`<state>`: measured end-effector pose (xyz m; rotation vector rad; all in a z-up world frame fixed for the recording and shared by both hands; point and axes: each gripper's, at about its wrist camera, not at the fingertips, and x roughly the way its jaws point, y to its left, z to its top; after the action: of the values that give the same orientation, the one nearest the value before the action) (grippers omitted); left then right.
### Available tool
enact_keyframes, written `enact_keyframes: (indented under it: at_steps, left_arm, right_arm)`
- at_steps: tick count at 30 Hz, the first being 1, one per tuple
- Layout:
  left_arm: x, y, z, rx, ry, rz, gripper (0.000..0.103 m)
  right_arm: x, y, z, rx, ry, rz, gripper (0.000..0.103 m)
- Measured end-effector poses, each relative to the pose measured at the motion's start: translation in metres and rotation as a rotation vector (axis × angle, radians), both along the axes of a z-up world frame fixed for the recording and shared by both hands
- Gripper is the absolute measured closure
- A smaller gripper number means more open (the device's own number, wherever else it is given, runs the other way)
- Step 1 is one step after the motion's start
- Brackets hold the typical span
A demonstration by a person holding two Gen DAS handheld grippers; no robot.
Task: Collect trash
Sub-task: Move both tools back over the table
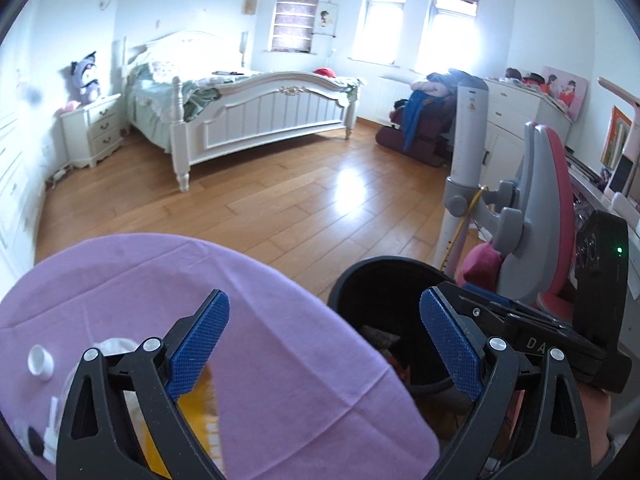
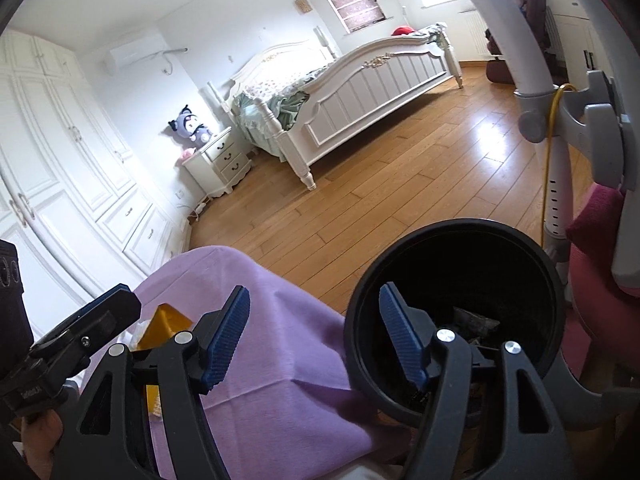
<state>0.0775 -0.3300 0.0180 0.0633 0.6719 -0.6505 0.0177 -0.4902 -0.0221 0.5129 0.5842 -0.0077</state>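
Note:
A black round trash bin stands on the floor beside a table with a purple cloth; it also shows in the left wrist view, with some trash inside. On the cloth lie a yellow wrapper, a white bottle cap and other small white scraps. My left gripper is open and empty, above the table edge and the bin. My right gripper is open and empty, with its right finger over the bin's mouth.
A grey and pink chair stands right of the bin. A white bed, a nightstand and white wardrobes line the room. Wood floor lies between.

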Motion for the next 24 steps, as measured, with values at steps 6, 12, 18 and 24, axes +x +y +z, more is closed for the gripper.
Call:
enact_keyframes:
  at_steps: [6, 12, 18, 24]
  left_arm:
    - [0.013, 0.078, 0.004, -0.027, 0.016, 0.124, 0.008]
    - [0.033, 0.157, -0.004, -0.021, 0.045, 0.252, 0.008]
    - [0.074, 0.225, -0.035, 0.059, 0.157, 0.376, 0.009]
    - [0.103, 0.249, -0.057, 0.1, 0.233, 0.364, 0.023]
  right_arm:
    - [0.017, 0.053, 0.012, -0.034, 0.004, 0.128, 0.036]
    - [0.035, 0.11, 0.029, -0.092, -0.001, 0.277, 0.036]
    - [0.058, 0.171, 0.039, -0.205, 0.022, 0.443, 0.036]
    - [0.094, 0.222, 0.03, -0.355, 0.128, 0.574, 0.036]
